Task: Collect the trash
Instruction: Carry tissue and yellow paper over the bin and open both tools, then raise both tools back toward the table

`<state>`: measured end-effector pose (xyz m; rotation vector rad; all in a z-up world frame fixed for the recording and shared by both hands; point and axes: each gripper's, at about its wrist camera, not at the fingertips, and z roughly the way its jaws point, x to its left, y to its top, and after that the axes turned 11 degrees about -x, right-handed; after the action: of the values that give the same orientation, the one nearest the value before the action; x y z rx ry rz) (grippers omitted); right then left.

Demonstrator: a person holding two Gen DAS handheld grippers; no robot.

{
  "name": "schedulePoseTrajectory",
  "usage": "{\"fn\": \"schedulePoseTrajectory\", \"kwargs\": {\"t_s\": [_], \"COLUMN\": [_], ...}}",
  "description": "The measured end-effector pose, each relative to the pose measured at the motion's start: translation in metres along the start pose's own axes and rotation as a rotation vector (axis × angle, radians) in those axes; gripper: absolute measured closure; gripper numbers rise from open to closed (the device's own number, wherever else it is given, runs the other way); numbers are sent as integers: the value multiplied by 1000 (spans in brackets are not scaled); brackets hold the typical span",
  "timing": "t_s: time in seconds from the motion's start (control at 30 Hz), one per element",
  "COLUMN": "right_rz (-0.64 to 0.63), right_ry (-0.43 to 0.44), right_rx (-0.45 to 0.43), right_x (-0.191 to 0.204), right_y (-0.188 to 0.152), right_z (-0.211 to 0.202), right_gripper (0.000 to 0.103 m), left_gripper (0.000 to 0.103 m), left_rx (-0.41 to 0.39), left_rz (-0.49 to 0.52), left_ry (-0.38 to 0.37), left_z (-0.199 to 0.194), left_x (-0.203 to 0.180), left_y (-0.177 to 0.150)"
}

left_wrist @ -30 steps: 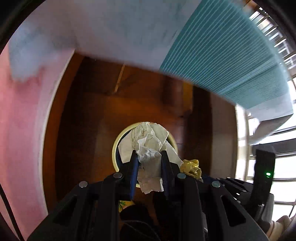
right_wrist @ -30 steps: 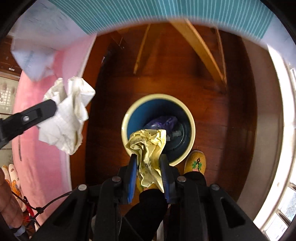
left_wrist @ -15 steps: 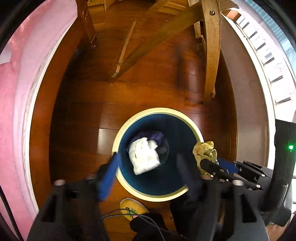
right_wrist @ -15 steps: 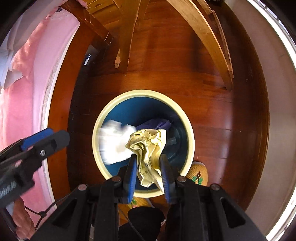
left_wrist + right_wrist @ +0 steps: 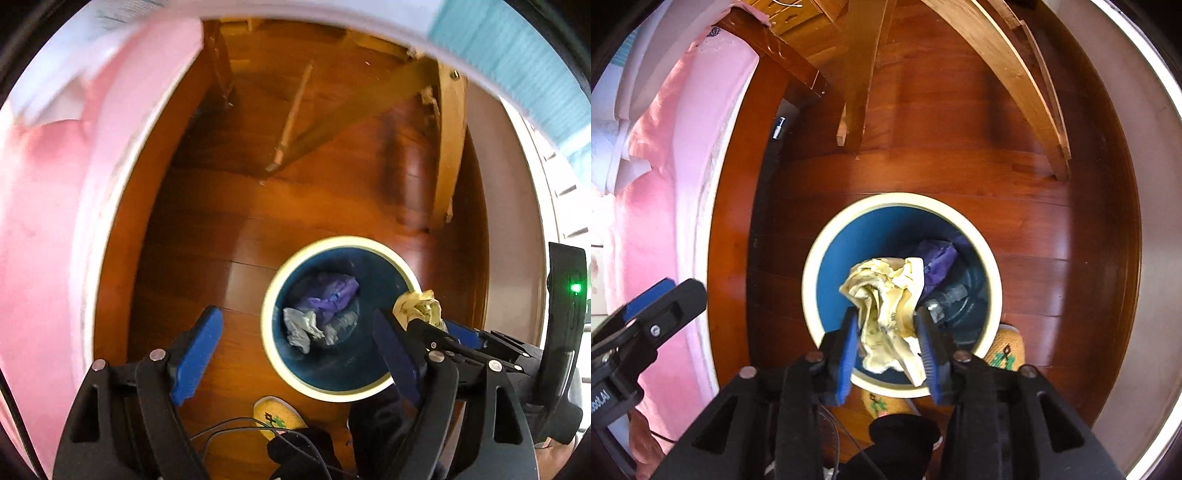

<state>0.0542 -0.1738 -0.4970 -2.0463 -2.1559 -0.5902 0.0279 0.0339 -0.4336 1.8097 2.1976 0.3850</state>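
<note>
My L gripper [image 5: 295, 347] hangs above the floor beside the bin [image 5: 341, 393], jaws wide and opening, nothing between them. White paper wad [image 5: 303, 328] lies inside the bin next to a purple bag [image 5: 332, 295]. My R gripper [image 5: 888, 349] points down over the bin [image 5: 812, 280], jaws opening, crumpled yellow paper [image 5: 886, 310] between the blue pads; can't tell if pads press it or it's slipping free. Bin stands on wood floor [image 5: 960, 147], pink bedding [image 5: 665, 184] at the left side. Yellow slipper [image 5: 277, 413] just beside the bin rim.
</note>
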Motion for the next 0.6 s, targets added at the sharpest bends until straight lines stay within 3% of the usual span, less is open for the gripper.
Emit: {"fn": "schedulePoseTrajectory", "kwargs": {"t_s": [0.1, 0.27, 0.6], "right_rz": [1, -33, -80], "right_ry": [5, 13, 4], "right_rx": [-14, -34, -48], "right_x": [7, 24, 58], "right_y": [4, 11, 19], "right_z": [-8, -28, -97], "right_gripper": [38, 36, 36], "left_gripper": [21, 13, 13], "left_rx": [-29, -61, -120], "left_rz": [-13, -43, -127], "left_ry": [39, 74, 73], "left_z": [-15, -37, -113], "left_x": [7, 17, 37], "left_y": [4, 15, 39]}}
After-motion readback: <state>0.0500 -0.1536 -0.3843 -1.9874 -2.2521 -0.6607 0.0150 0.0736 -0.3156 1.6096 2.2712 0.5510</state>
